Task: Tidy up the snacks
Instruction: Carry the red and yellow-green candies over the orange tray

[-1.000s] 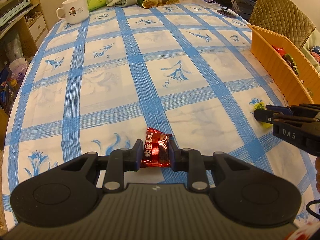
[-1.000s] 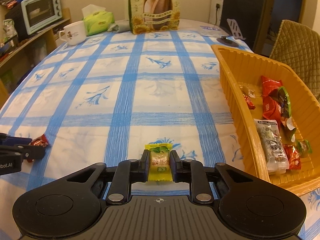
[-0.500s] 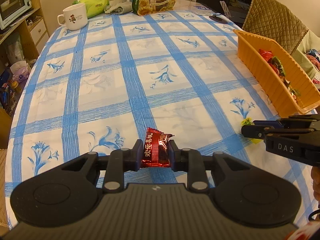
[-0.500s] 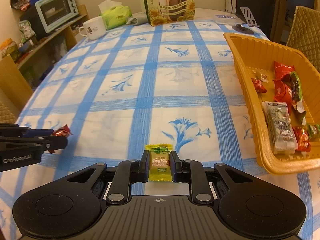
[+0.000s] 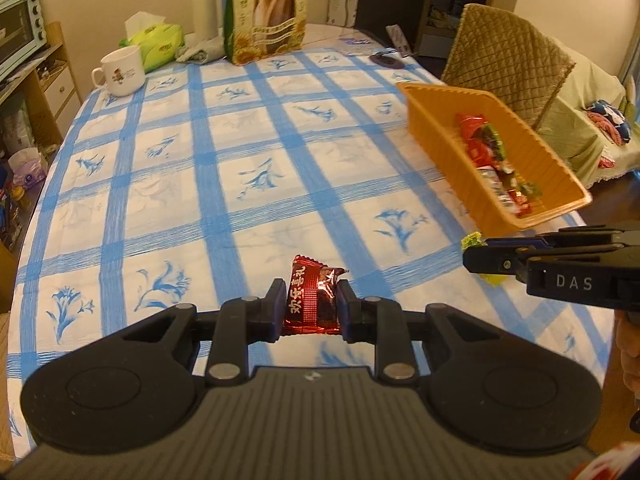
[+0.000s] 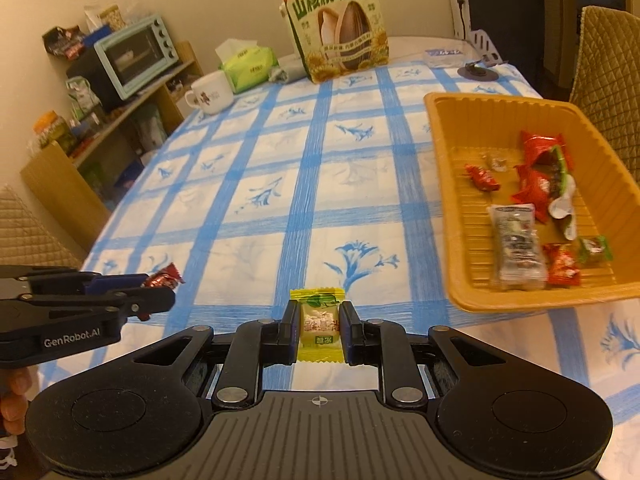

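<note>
Red foil candy (image 5: 310, 300) with pale Chinese characters down its face, crinkled at both ends, pinched upright between the jaws of the left gripper (image 5: 307, 304), held above the counter (image 5: 168, 184) with its blue-checked cloth. Yellow candy (image 6: 319, 324) with a green leaf print and beige centre panel, flat crimped edges, clamped the same way in the right gripper (image 6: 319, 326), also clear of the cloth. Orange tray (image 6: 440, 152) off to the right side of the counter, loaded with red wrappers, a clear silver packet and a small green sweet.

Left wrist view only: white bottle (image 5: 205, 7) behind the sunflower seed bag (image 5: 267, 12), quilted chair back (image 5: 508, 60) past the tray, right gripper seen side-on with just a yellow sliver of its candy showing. Right wrist view only: full tray floor and each wrapper in it, toaster oven (image 6: 134, 54) on a wooden shelf, left gripper side-on with a red tip of its candy. Mug (image 5: 120, 72) and green tissue pack (image 5: 160, 46) in both
</note>
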`<state>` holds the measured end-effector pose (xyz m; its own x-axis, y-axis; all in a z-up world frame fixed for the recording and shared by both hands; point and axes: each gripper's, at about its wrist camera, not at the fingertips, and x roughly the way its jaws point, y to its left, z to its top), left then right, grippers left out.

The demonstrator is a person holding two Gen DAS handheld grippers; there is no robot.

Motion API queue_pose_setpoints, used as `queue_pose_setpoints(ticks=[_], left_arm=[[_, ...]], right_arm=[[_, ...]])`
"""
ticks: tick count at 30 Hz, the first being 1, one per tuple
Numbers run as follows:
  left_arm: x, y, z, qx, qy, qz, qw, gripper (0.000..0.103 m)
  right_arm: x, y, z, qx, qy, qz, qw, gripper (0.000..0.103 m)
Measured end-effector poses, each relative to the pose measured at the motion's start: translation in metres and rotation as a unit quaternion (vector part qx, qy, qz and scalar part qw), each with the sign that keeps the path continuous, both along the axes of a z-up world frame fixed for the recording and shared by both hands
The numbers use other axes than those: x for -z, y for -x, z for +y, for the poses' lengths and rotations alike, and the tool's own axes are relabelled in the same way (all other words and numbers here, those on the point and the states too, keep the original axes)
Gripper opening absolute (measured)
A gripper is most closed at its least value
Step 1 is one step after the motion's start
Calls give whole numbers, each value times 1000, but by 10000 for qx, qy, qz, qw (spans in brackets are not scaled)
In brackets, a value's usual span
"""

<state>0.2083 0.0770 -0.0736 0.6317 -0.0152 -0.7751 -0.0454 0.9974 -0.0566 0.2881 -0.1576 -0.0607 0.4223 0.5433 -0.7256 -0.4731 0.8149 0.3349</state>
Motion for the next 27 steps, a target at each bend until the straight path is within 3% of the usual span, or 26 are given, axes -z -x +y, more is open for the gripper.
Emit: queue_pose_setpoints(ticks=[7, 16, 27], left_arm=[[-19, 3, -49, 433, 119, -194, 9988, 24], [-29, -21, -115, 939, 125, -340, 9949, 24], [-34, -65, -167, 1033, 34, -479, 9935, 24]], right_arm=[[-17, 8, -53, 221, -112, -36, 9997, 21], [-31, -6, -129, 730, -47, -220, 9971, 21], [-39, -46, -187, 902, 63, -488, 9947, 21]])
